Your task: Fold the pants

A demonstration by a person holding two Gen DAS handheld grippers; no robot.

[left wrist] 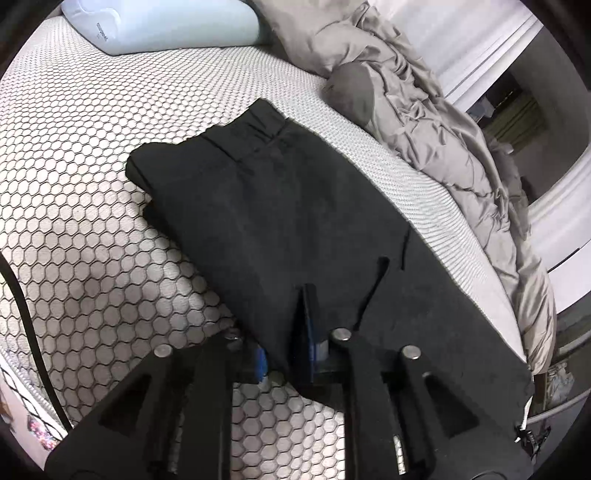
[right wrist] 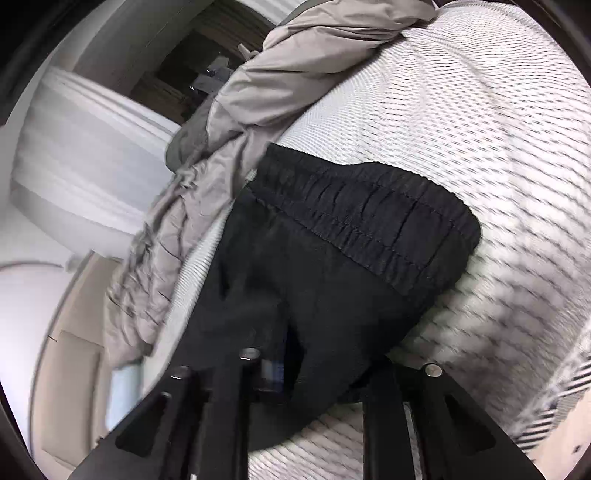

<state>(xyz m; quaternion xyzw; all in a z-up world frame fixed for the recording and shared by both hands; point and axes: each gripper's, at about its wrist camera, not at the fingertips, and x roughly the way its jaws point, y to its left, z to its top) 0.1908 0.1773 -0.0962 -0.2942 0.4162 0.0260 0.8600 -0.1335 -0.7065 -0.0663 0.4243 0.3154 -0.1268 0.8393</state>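
Observation:
Black pants [left wrist: 280, 206] lie folded lengthwise on the white mattress [left wrist: 92, 155], waistband at the far end. My left gripper [left wrist: 284, 347] is shut on the near edge of the pants, cloth pinched between its blue-padded fingers [left wrist: 308, 332]. In the right wrist view the pants [right wrist: 332, 266] show their elastic waistband [right wrist: 369, 214] on top. My right gripper [right wrist: 317, 369] is closed on a fold of the black cloth; its fingertips are hidden in the fabric.
A pale blue pillow [left wrist: 166, 26] lies at the head of the mattress. A crumpled grey duvet [left wrist: 443, 129] runs along the mattress edge, also in the right wrist view [right wrist: 207, 177]. White furniture [right wrist: 85, 147] stands beyond the bed.

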